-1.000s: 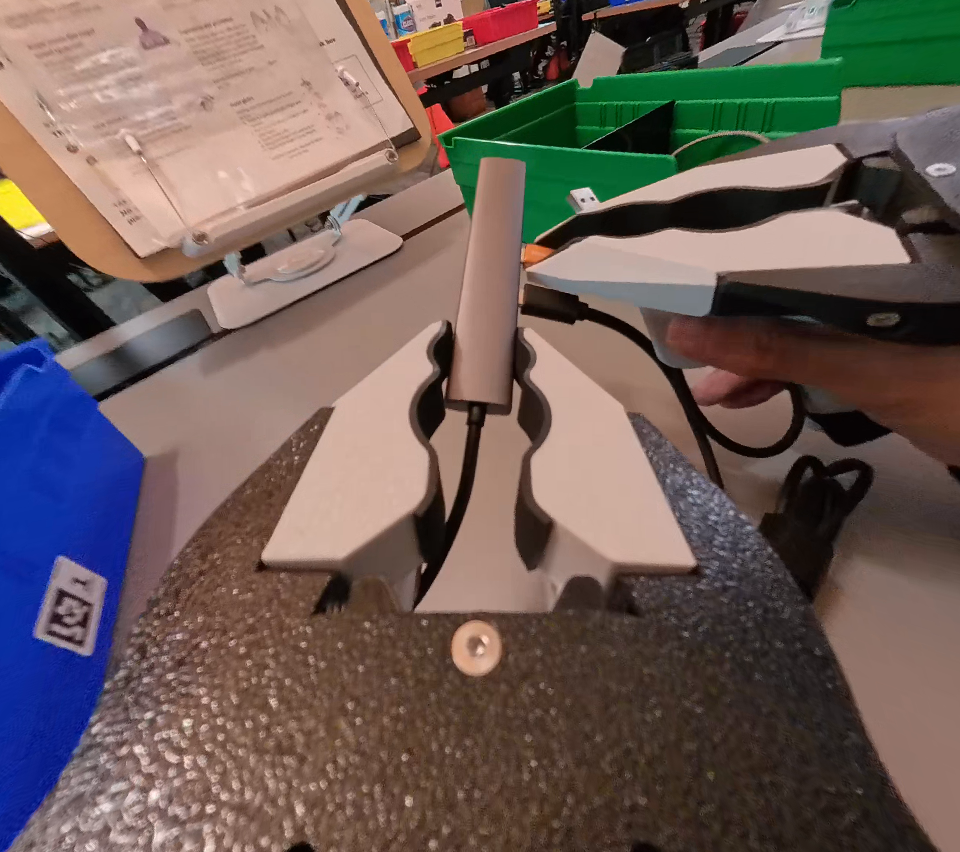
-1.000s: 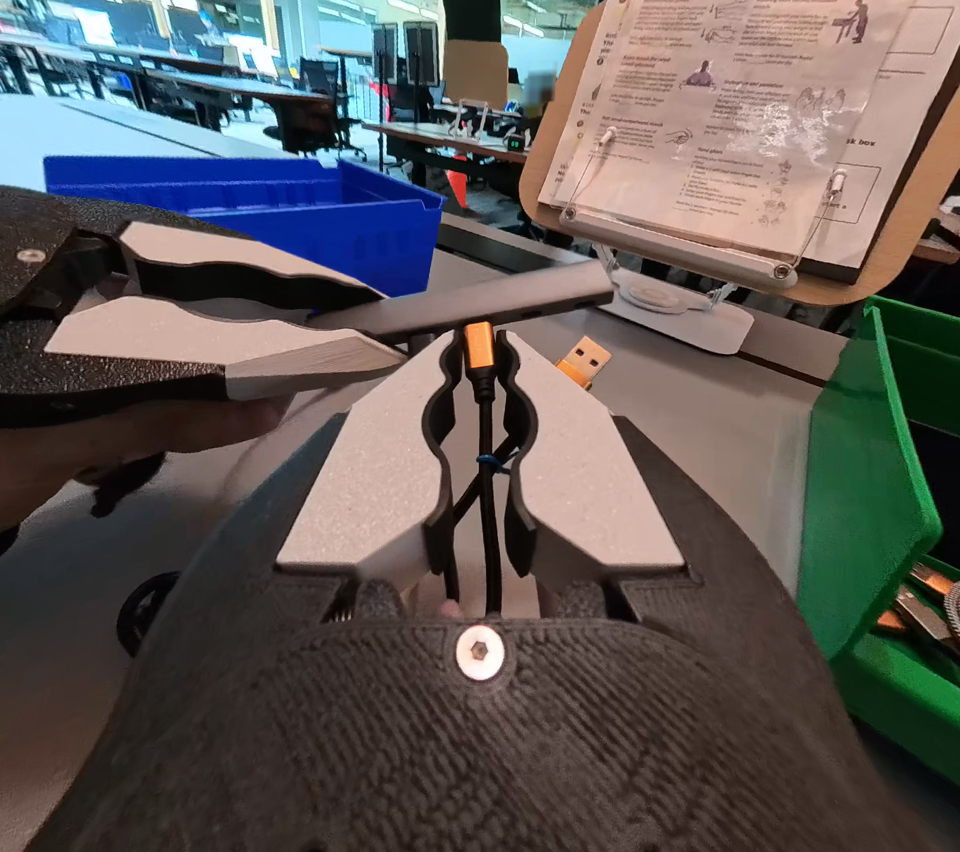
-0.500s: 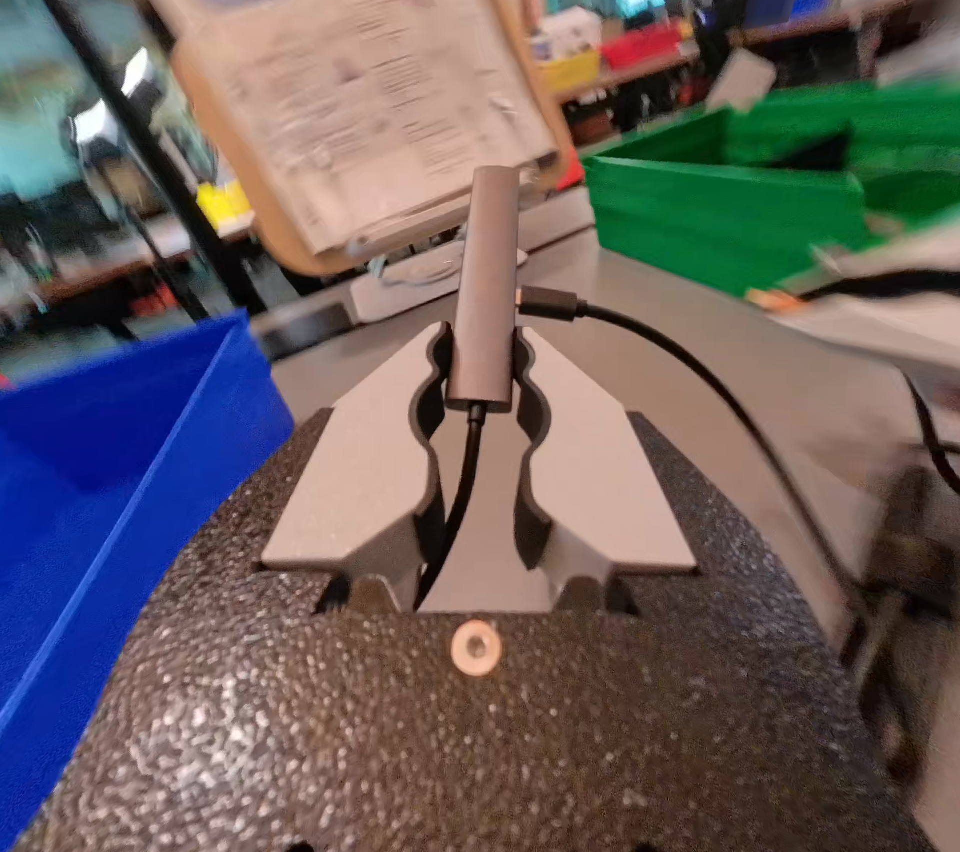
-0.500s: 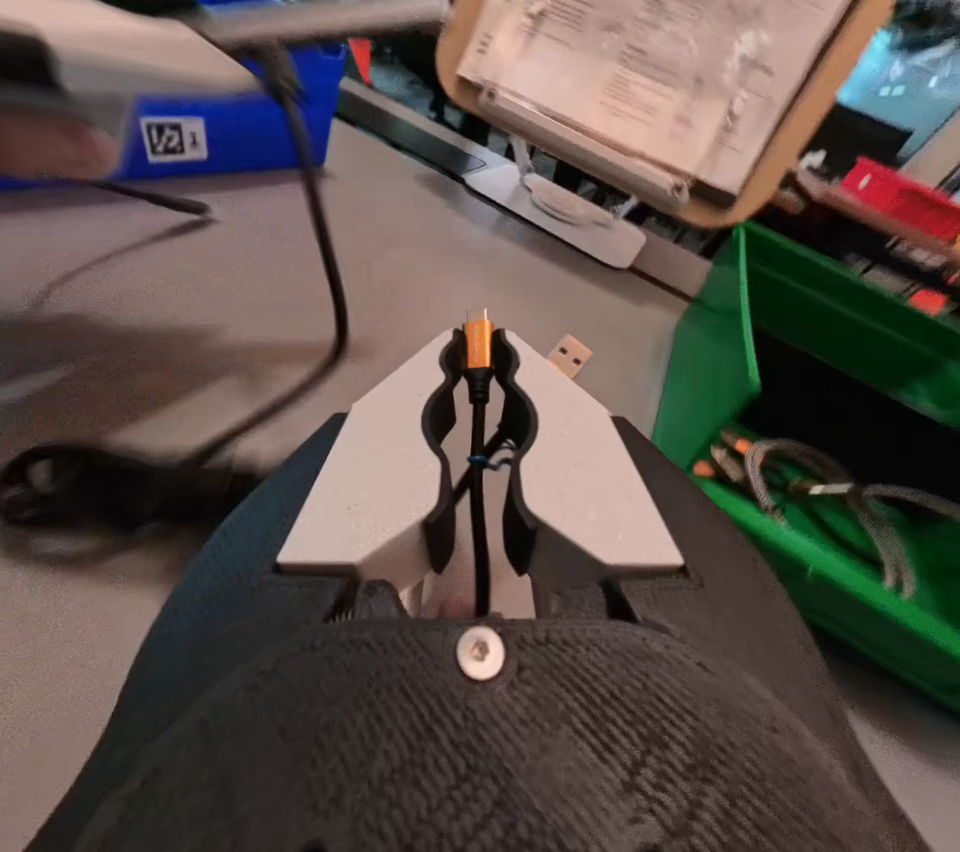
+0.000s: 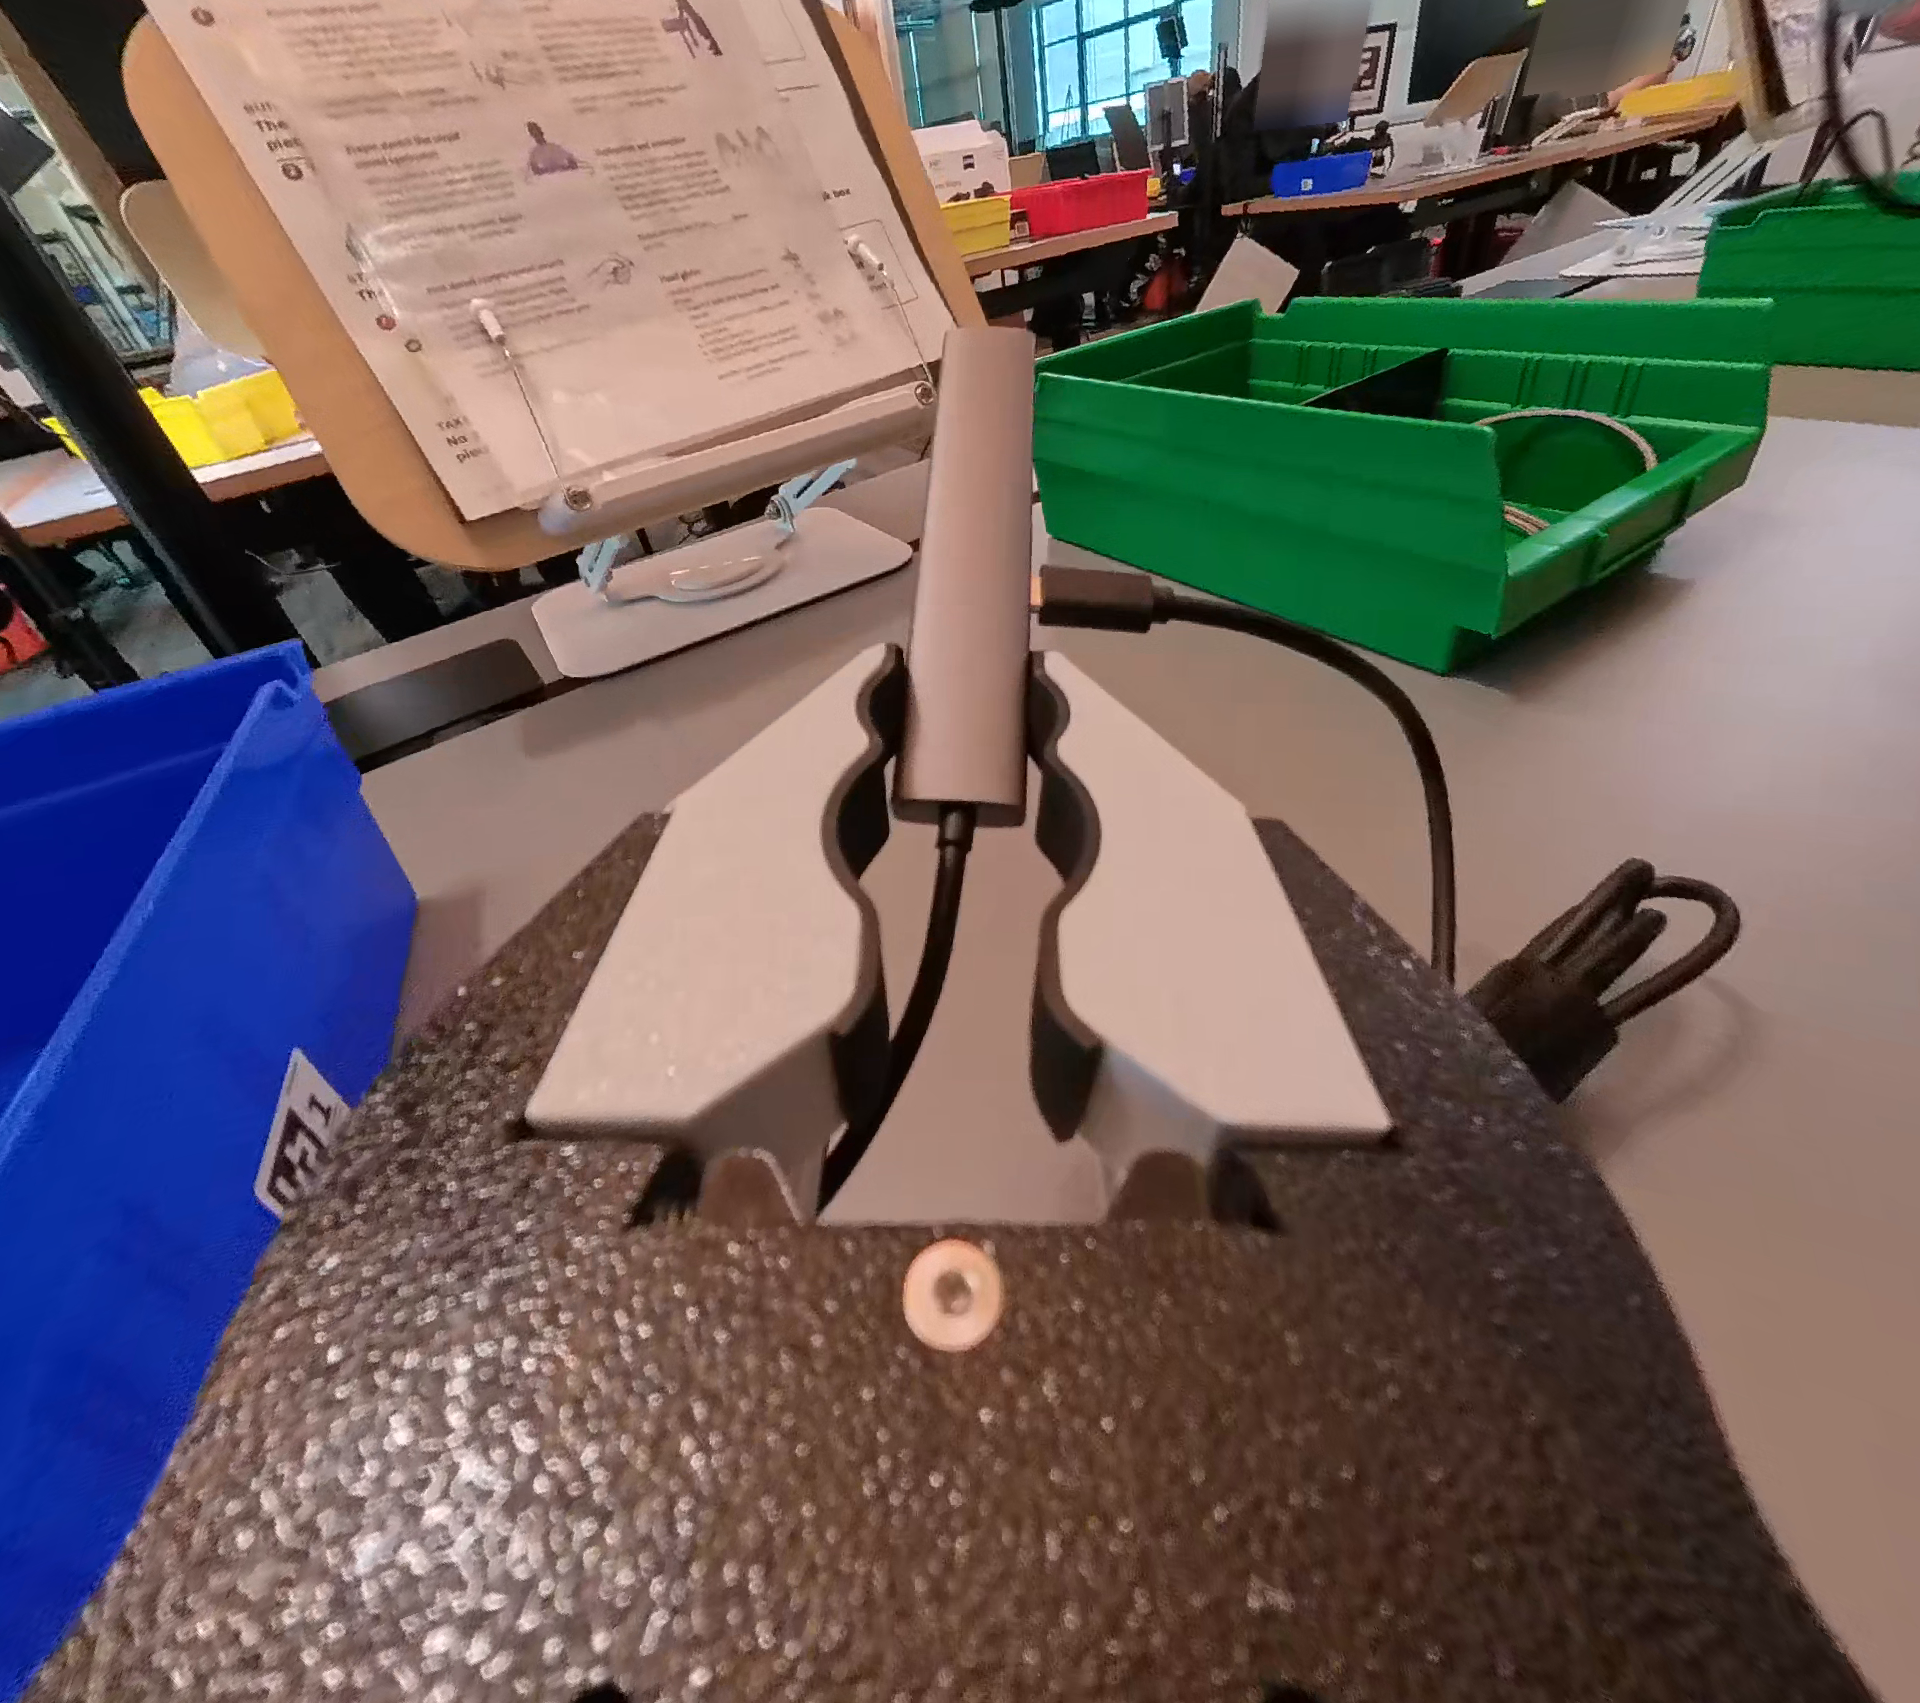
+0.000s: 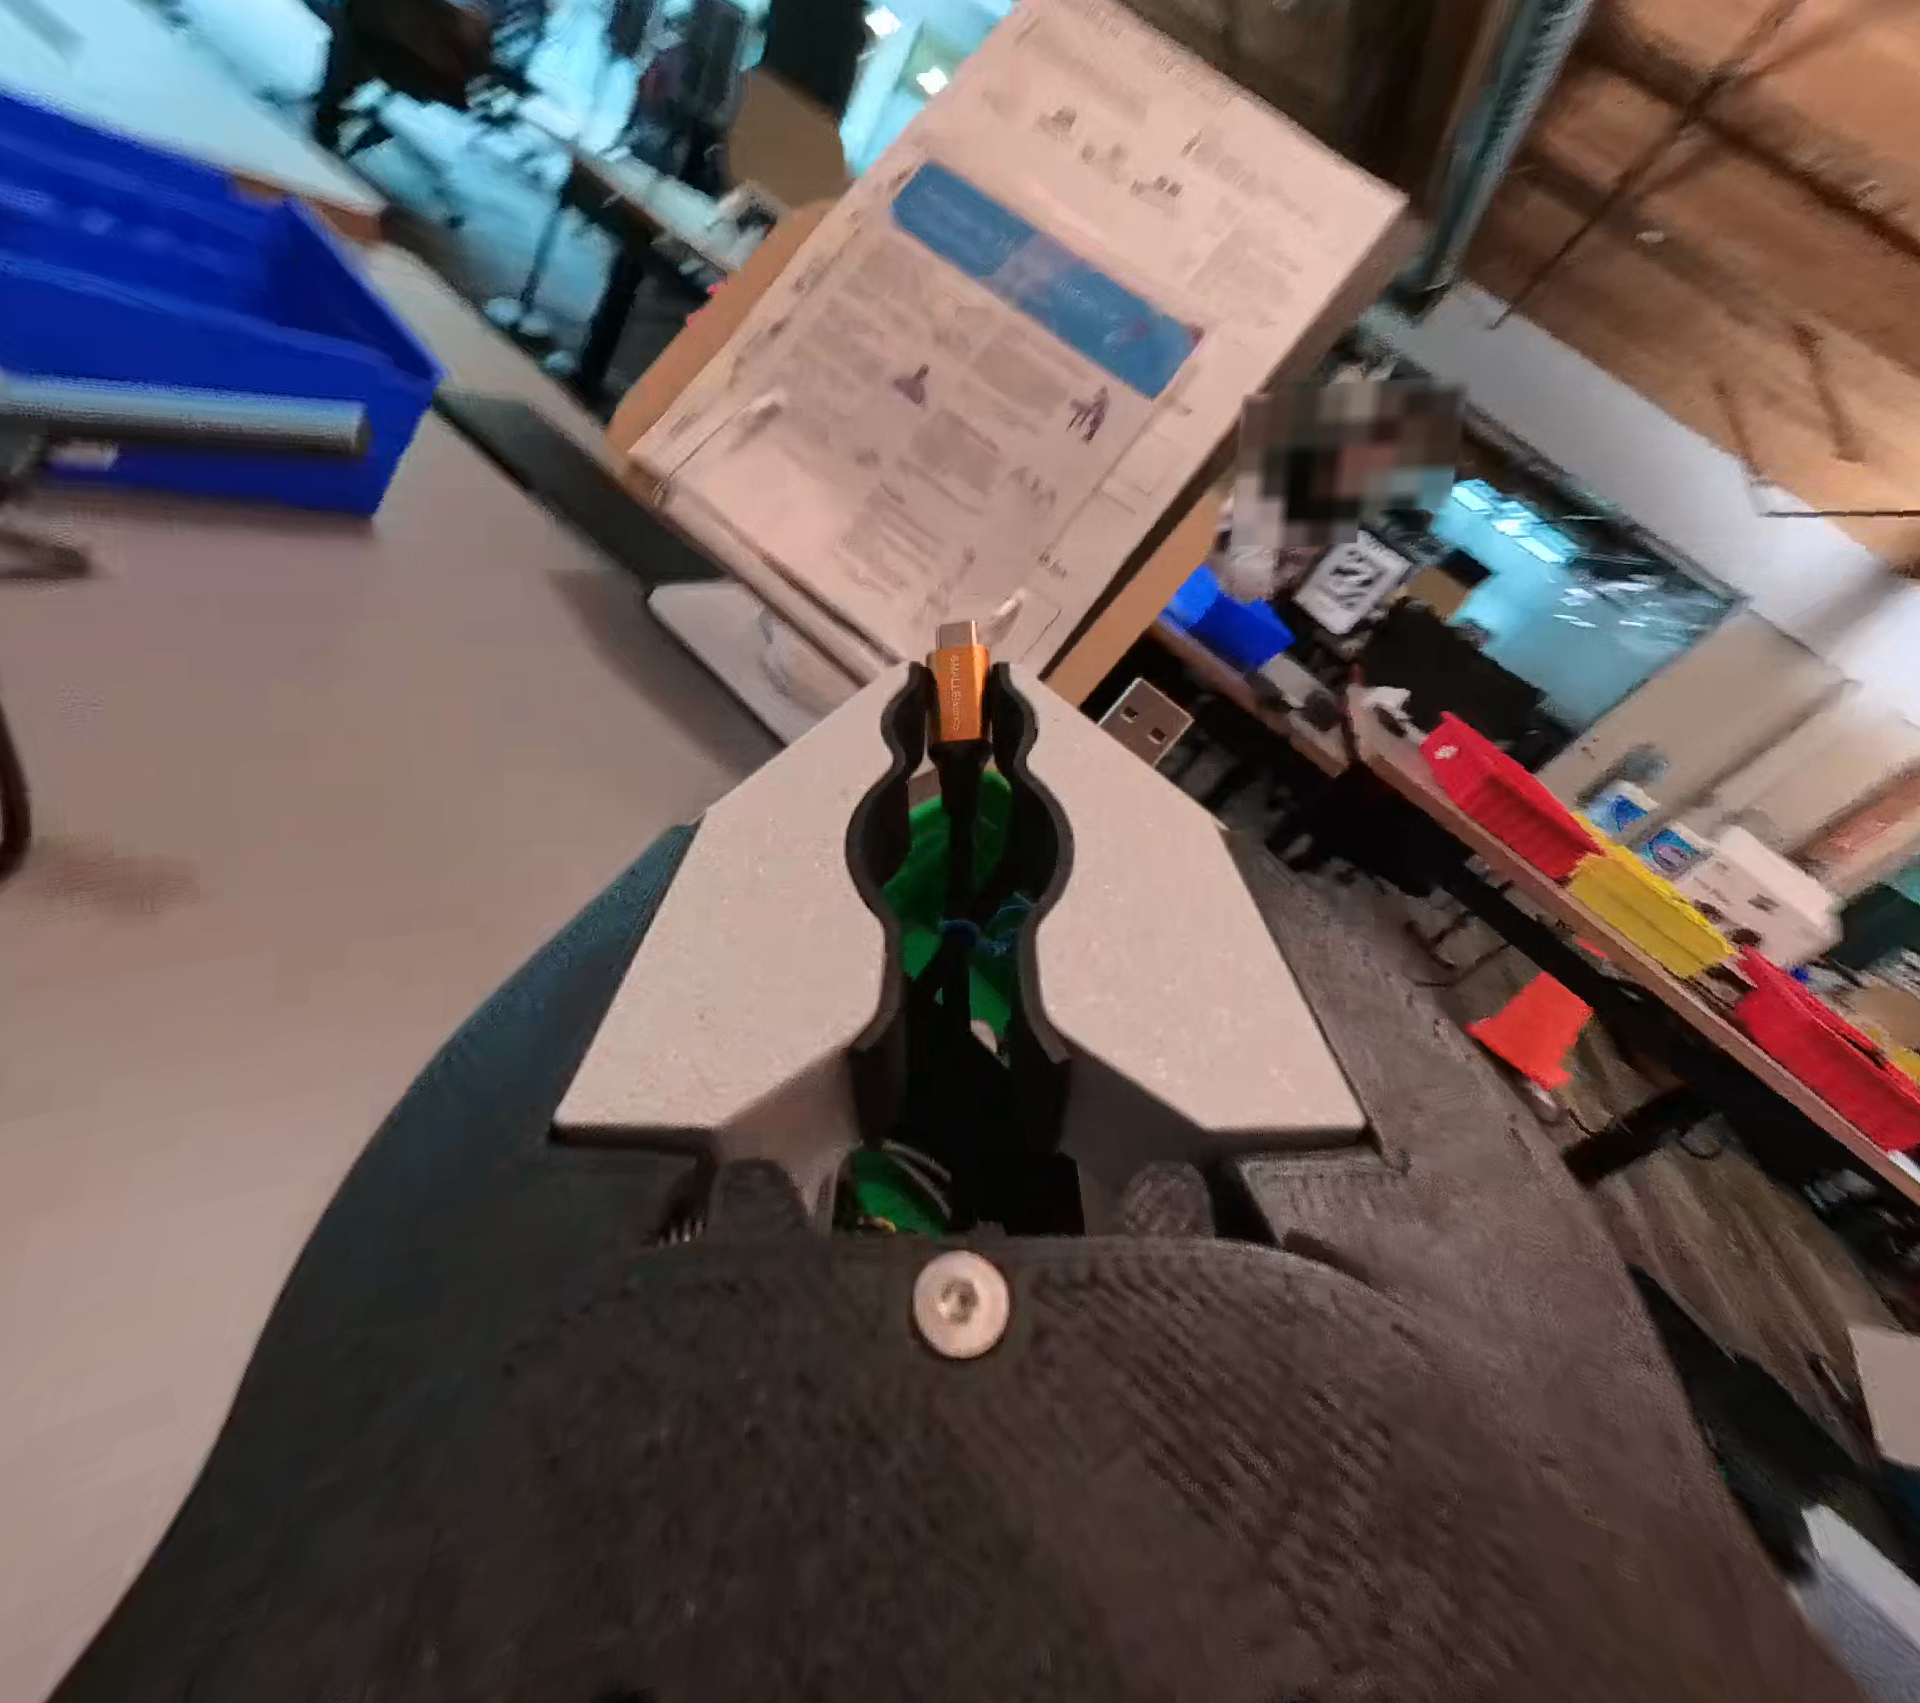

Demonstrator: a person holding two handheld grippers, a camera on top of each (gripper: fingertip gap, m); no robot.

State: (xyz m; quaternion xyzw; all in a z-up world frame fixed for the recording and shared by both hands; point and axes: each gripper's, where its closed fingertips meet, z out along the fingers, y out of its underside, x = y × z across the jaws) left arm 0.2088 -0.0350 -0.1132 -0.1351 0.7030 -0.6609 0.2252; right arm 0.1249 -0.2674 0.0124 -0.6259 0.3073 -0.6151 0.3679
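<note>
Left wrist view: left gripper (image 5: 961,723) clamped on grey hub (image 5: 971,552), black plug (image 5: 1096,599) seated in side | right gripper (image 6: 961,697) pinching orange-tipped cable (image 6: 956,697), unplugged, well apart from hub.

A printed instruction sheet (image 5: 540,126) stands on a stand at the worktop's far edge; a white label (image 5: 301,1149) marks the blue bin (image 5: 156,978); an orange plug (image 6: 956,697) carries tiny lettering.

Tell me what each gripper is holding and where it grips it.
The left gripper clamps the grey USB hub near its cable end. The right gripper pinches the orange USB-C plug by its shell.
</note>
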